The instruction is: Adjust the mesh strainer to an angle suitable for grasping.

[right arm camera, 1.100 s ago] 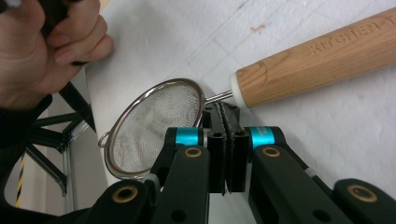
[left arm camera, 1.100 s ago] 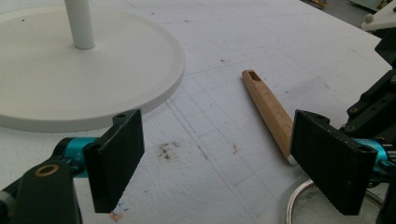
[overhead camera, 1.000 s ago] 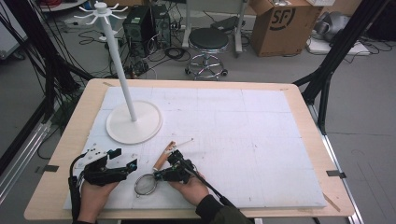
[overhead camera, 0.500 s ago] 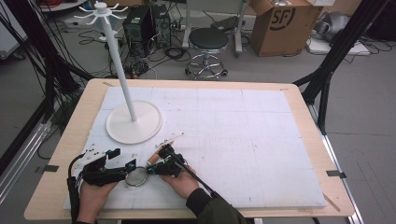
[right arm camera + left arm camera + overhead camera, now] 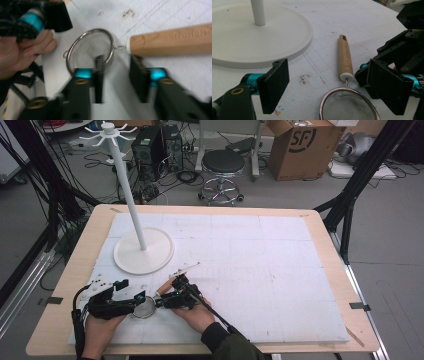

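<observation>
Reaching in from the near edge of the counter (image 5: 60, 320), the person's two hands each hold a gripper low over the white foam mat (image 5: 260, 270). The left gripper (image 5: 131, 301) has its jaws spread wide apart, with nothing between them but the mesh bowl of a small strainer (image 5: 144, 307), whose round wire rim lies flat on the mat just ahead of the jaw tips. The right gripper (image 5: 165, 301) points toward the left one from the other side of the bowl; its jaws are also apart and grip nothing. In the right gripper view, one jaw sits at the rim of the bowl and the other just below the near end of the wooden handle (image 5: 172, 40), with the thin metal neck between them. That view is blurred, so contact cannot be judged. The handle lies on the mat, running away from the bowl toward the stand. Farther back on the left stands a white hook stand (image 5: 144, 251), its round base on the mat and its pole upright. Beyond the counter are a black stool (image 5: 223, 166) and a cardboard box (image 5: 300, 145) on the floor.
</observation>
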The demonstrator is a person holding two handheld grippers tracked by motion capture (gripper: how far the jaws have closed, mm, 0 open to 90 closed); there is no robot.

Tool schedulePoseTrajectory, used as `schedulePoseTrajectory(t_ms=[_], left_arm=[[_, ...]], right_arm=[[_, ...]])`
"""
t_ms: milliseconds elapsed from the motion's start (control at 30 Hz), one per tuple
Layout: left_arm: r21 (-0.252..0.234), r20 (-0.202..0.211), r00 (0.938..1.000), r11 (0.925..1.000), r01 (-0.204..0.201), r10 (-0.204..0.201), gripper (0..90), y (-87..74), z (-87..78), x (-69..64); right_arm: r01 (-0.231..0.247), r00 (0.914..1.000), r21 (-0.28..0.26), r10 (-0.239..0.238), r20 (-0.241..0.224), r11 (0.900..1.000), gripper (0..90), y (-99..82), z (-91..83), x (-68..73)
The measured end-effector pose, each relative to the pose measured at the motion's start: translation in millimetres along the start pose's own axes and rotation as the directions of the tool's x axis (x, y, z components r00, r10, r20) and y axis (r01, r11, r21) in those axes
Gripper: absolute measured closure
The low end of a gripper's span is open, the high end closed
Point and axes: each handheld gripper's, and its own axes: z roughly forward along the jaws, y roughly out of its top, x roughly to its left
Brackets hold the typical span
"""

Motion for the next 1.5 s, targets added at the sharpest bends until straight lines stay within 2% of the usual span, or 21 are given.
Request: schedulePoseTrajectory(t_ms=[33, 67, 133, 233, 267, 300, 333, 367, 467, 533, 567, 700, 733, 767, 1000, 1167, 1367, 1500], left_arm=[[-0.001, 0.000, 1.0000, 1.0000, -0.001, 0.001, 18.6, 0.4, -0.1, -0.5], [-0.001, 0.000, 1.0000, 1.0000, -0.002, 0.002, 18.6, 0.7, -0.1, -1.1], [0.002, 0.004, 1.0000, 1.0000, -0.007, 0.007, 18.6, 1.2, 0.5, -1.6], [0.012, 0.008, 0.9999, 0.9999, -0.007, 0.007, 18.6, 1.0, 3.1, -2.1], [0.014, 0.010, 0.9999, 0.9999, -0.008, 0.008, 18.6, 0.9, 3.6, -2.0], [0.015, 0.010, 0.9999, 0.9998, -0.009, 0.009, 18.6, 0.7, 4.3, -2.3], [0.014, 0.011, 0.9999, 0.9999, -0.009, 0.009, 18.6, 0.7, 4.8, -2.4], [0.013, 0.009, 0.9999, 0.9999, -0.010, 0.010, 18.6, 0.6, 4.8, -2.5], [0.009, 0.016, 0.9998, 0.9999, -0.007, 0.007, 18.8, 0.9, 4.7, -2.2], [0.011, 0.017, 0.9998, 0.9999, -0.007, 0.007, 19.3, 1.2, 5.4, -2.3], [0.012, 0.018, 0.9998, 0.9999, -0.011, 0.011, 19.3, 1.4, 6.0, -2.5], [0.015, 0.016, 0.9997, 0.9997, -0.017, 0.017, 19.3, 1.8, 7.1, -3.9], [0.017, 0.017, 0.9997, 0.9997, -0.020, 0.019, 19.3, 2.0, 7.0, -3.9], [0.014, 0.019, 0.9997, 0.9998, -0.015, 0.015, 19.3, 1.9, 7.3, -4.3], [0.023, 0.034, 0.9992, 0.9995, -0.024, 0.023, 21.6, 1.6, 10.2, -4.9], [0.026, 0.031, 0.9990, 0.9991, -0.032, 0.032, 21.4, 2.3, 12.4, -6.7], [0.025, 0.029, 0.9990, 0.9990, -0.036, 0.035, 21.4, 2.5, 11.9, -7.1], [0.030, 0.032, 0.9990, 0.9991, -0.031, 0.030, 21.5, 1.5, 13.7, -7.0]], right_arm=[[0.000, 1.0000, 0.000, 0.000, 0.000, 1.0000, 59.2, 0.0, 0.0, 0.0], [0.005, 1.0000, -0.008, -0.005, 0.007, 1.0000, 50.3, -1.7, -5.6, -1.1], [0.002, 1.0000, -0.011, -0.002, 0.007, 0.9999, 48.4, -2.2, -9.1, -1.1], [0.014, 0.9997, -0.038, -0.013, 0.020, 0.9992, 38.5, -4.0, -21.0, -0.9], [0.020, 0.9995, -0.061, -0.018, 0.027, 0.9979, 34.9, -5.5, -30.1, -2.5], [0.020, 0.9995, -0.061, -0.018, 0.027, 0.9979, 34.9, -5.5, -30.1, -2.5], [0.020, 0.9992, -0.099, -0.017, 0.035, 0.9949, 32.2, -7.8, -44.1, -6.0], [0.020, 0.9992, -0.099, -0.017, 0.035, 0.9949, 32.2, -7.8, -44.1, -6.0], [0.017, 0.9983, -0.140, -0.009, 0.057, 0.9900, 28.9, -11.0, -63.7, -12.4], [0.014, 0.9973, -0.183, -0.001, 0.073, 0.9831, 28.8, -14.3, -82.0, -19.1], [0.014, 0.9973, -0.183, -0.001, 0.073, 0.9831, 28.8, -14.3, -82.0, -19.1], [0.006, 0.9961, -0.228, 0.014, 0.087, 0.9735, 28.6, -17.9, -100.9, -28.7], [0.002, 0.9954, -0.251, 0.022, 0.093, 0.9679, 27.1, -20.5, -110.8, -32.6], [0.002, 0.9954, -0.251, 0.022, 0.093, 0.9679, 27.1, -20.5, -110.8, -32.6], [0.021, 0.9931, -0.298, 0.014, 0.116, 0.9544, 20.7, -35.9, -145.3, -42.5], [0.028, 0.9878, -0.352, 0.028, 0.153, 0.9355, 20.1, -54.6, -170.6, -51.5], [0.034, 0.9808, -0.392, 0.044, 0.190, 0.9193, 19.0, -72.4, -196.1, -62.7], [0.030, 0.9737, -0.433, 0.072, 0.216, 0.9008, 18.3, -87.5, -212.9, -68.6]])
